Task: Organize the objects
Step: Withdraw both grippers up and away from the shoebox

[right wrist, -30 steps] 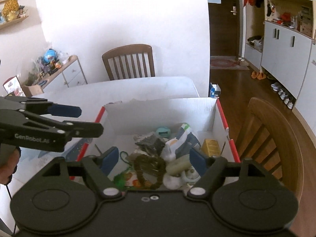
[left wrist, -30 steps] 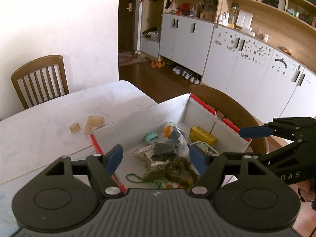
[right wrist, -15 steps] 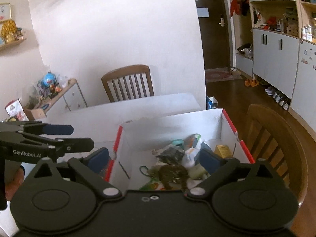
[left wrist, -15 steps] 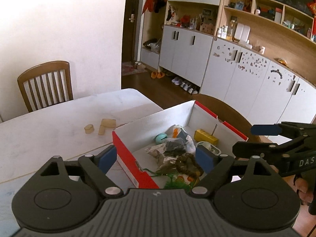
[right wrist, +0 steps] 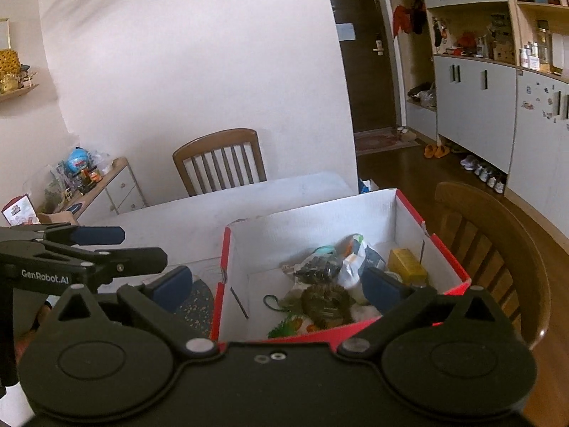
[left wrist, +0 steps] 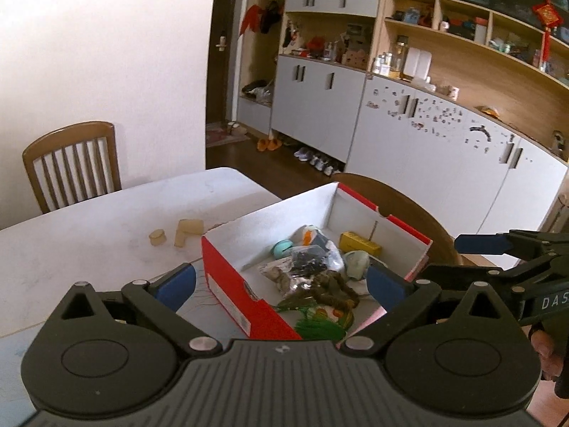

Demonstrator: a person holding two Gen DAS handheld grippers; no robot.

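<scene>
A red and white cardboard box (left wrist: 227,277) (right wrist: 313,220) stands on the white table near its corner. It holds several small things: a yellow box (left wrist: 359,243) (right wrist: 407,267), a teal round thing (left wrist: 282,248), a clear bag of dark bits (left wrist: 307,261) (right wrist: 316,270), a brown cord bundle (left wrist: 334,286) (right wrist: 325,304) and green string (left wrist: 314,327). My left gripper (left wrist: 281,283) is open and empty, above the box's near left side. My right gripper (right wrist: 277,284) is open and empty, above the box's near edge.
Three small beige blocks (left wrist: 177,235) lie on the table (left wrist: 89,235) left of the box. Wooden chairs stand at the far side (left wrist: 71,163) (right wrist: 220,160) and right of the box (right wrist: 490,249). White cabinets (left wrist: 426,135) line the right wall.
Both grippers have pulled up and back from the box; its red outer walls now show. Both stay open and empty. The box contents have not moved.
</scene>
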